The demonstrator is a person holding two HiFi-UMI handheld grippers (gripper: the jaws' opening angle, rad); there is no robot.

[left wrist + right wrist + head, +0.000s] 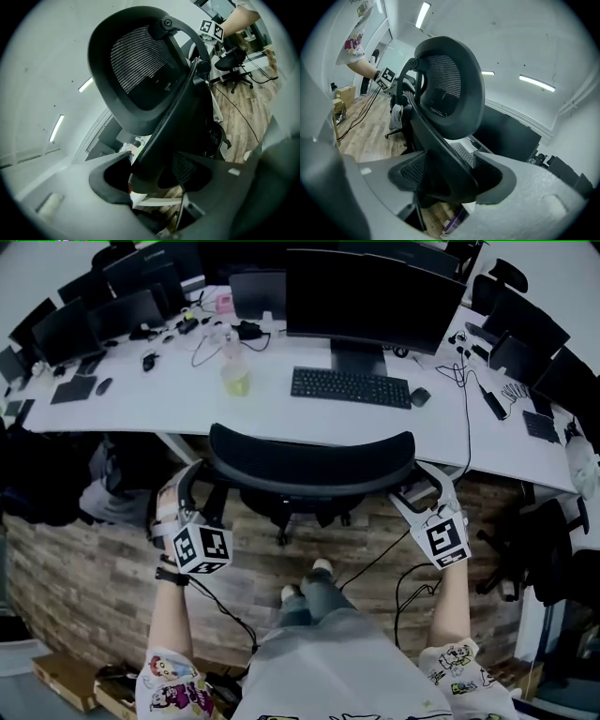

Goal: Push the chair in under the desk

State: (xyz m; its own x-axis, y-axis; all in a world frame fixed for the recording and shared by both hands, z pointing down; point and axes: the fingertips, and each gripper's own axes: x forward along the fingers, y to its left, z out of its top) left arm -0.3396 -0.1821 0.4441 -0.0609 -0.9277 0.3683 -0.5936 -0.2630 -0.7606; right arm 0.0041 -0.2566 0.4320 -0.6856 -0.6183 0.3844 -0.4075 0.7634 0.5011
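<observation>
A black mesh-back office chair (309, 460) stands in front of the white desk (141, 413), its seat under the desk edge and its backrest toward me. My left gripper (194, 476) clasps the left edge of the backrest, and my right gripper (422, 481) clasps the right edge. In the left gripper view the chair's back frame (136, 70) runs down between the jaws of the left gripper (154, 173) and fills the gap. The right gripper view shows the same: the backrest frame (450, 84) is wedged between the jaws of the right gripper (445, 176).
On the desk stand a large monitor (375, 296), a keyboard (349, 387), a mouse (419, 397) and a bottle (234, 367). Cables (375, 563) trail over the wood floor by my feet (305, 592). Another chair (548, 549) is at the right, cardboard boxes (66, 676) at the lower left.
</observation>
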